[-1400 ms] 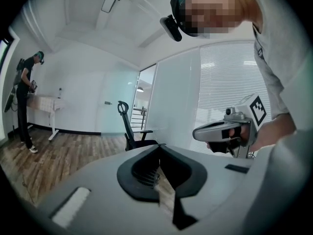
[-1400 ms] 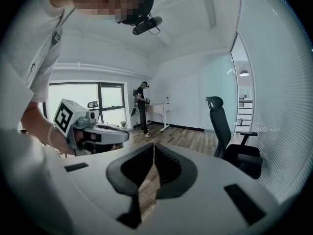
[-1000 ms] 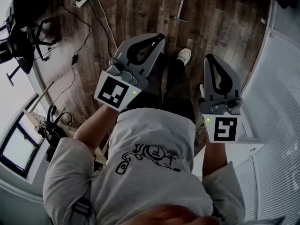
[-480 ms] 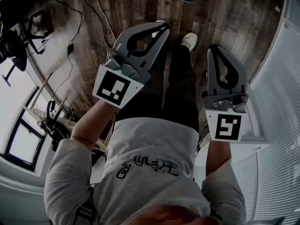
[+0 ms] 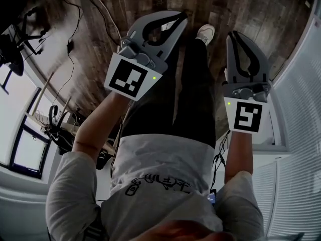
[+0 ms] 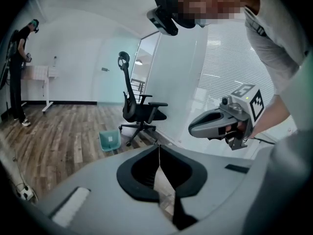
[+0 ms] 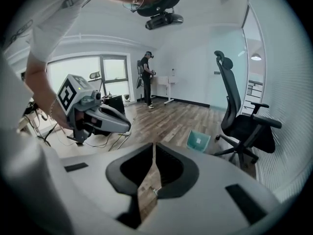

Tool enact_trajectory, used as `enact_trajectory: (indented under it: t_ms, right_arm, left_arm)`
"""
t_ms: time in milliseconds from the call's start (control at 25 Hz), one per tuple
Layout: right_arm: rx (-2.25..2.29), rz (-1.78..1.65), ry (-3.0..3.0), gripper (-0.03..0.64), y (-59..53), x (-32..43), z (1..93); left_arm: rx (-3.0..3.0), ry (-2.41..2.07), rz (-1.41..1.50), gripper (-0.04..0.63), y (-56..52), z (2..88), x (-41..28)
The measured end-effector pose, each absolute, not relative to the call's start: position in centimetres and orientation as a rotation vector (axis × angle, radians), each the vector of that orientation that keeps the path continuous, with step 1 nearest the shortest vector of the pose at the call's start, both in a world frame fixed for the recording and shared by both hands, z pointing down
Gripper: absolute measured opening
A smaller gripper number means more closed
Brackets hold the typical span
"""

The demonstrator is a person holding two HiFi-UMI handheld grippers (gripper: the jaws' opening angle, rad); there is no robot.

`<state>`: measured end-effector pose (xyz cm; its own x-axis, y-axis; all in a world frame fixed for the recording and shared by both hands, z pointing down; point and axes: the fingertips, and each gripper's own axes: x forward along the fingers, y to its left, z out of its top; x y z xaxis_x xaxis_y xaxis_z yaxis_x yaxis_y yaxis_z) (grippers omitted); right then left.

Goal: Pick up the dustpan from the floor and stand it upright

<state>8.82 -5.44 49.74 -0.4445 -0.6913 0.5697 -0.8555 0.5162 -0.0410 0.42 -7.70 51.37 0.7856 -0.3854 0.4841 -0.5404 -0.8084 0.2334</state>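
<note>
Left tool [image 6: 158,148], right tool [image 7: 153,146]: clenched, empty, held forward for the approach. Dustpan [image 6: 109,140]: on floor [image 6: 58,136], left tool's ten o'clock, beside chair [image 6: 139,109], unreached.

The left gripper [image 5: 181,18] is at the left and the right gripper [image 5: 234,35] at the right, side by side, with the wearer's legs [image 5: 193,84] between them and the floor [image 6: 58,131] below. Far ahead on that floor, the dustpan [image 6: 109,141] sits just left of an office chair [image 6: 142,109], near its base. Window blinds [image 5: 296,109] run along the right. Cables [image 5: 70,49] lie on the floor at the left. Another person [image 7: 145,80] stands at the far end beside a desk [image 7: 168,84].
</note>
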Motion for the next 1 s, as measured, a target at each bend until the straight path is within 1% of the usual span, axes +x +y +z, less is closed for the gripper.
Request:
enact_trajectory:
  t_ms: [160, 320, 520, 1000]
  right_arm:
    - [1.224, 0.440, -2.278, 0.011, -6.3, 8.4, 53.5]
    - [1.174, 0.457, -2.253, 0.011, -6.1, 8.8, 57.4]
    - [1.125, 0.456, -2.222, 0.011, -5.0, 10.0, 63.4]
    - [0.995, 0.421, -2.238, 0.011, -5.0, 8.4, 77.2]
  left_arm:
    - [2.591, -0.691, 0.621, 0.005, -8.2, 55.4, 0.5]
    - [2.525, -0.725, 0.578, 0.005, -8.7, 59.0, 0.4]
    - [2.551, -0.734, 0.641, 0.005, -8.5, 64.4, 0.5]
    - [2.573, -0.682, 0.770, 0.005, -8.4, 78.2, -0.7]
